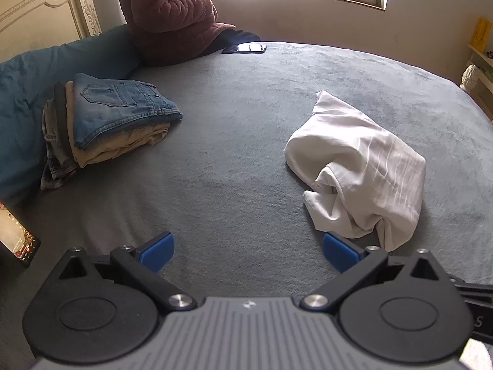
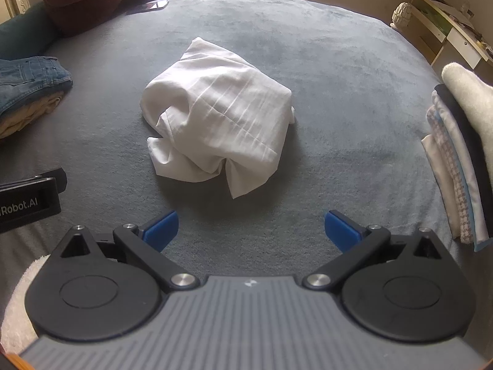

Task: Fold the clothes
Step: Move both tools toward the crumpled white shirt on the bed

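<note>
A crumpled white garment point(image 1: 357, 166) point(image 2: 215, 117) lies in a heap on the grey bedspread point(image 1: 234, 141) point(image 2: 354, 98). My left gripper point(image 1: 249, 251) hovers above the bedspread, open, its blue pads wide apart with nothing between them; the garment lies ahead and to its right, close to the right pad. My right gripper point(image 2: 251, 229) is open too, empty, with the garment straight ahead and a short gap of bedspread between.
A folded stack topped by blue jeans point(image 1: 120, 108) point(image 2: 27, 77) sits at the left. Another folded stack point(image 2: 459, 160) lies at the right edge. A person in a maroon jacket point(image 1: 166, 6) sits at the far side beside a phone point(image 1: 245, 47). A second phone point(image 1: 17, 240) lies near left.
</note>
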Available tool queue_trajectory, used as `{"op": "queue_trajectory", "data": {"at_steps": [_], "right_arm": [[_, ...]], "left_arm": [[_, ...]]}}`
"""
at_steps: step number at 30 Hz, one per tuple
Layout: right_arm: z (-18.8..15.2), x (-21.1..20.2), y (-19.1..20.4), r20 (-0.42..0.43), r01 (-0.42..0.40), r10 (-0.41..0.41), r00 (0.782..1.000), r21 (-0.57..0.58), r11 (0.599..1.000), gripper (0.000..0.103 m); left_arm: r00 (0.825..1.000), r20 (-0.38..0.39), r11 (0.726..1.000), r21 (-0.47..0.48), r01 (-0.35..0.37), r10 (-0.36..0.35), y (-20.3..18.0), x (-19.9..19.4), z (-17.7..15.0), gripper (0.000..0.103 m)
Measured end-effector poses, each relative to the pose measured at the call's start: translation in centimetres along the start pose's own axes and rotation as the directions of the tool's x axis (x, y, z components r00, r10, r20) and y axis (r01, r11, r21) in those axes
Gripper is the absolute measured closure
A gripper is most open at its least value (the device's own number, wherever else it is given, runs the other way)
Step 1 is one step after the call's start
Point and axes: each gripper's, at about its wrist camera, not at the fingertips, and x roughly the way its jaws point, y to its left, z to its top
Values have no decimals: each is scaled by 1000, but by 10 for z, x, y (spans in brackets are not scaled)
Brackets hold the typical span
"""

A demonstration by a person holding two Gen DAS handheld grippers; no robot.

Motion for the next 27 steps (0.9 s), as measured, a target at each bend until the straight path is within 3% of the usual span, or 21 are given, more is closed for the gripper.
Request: {"op": "queue_trajectory", "data": {"at_steps": [27], "right_arm": [[6, 11, 4, -30, 4, -4, 1000, 0, 1000, 1]], "left_arm": [[998, -58, 1000, 0, 0, 0, -1, 16, -1, 0]]}}
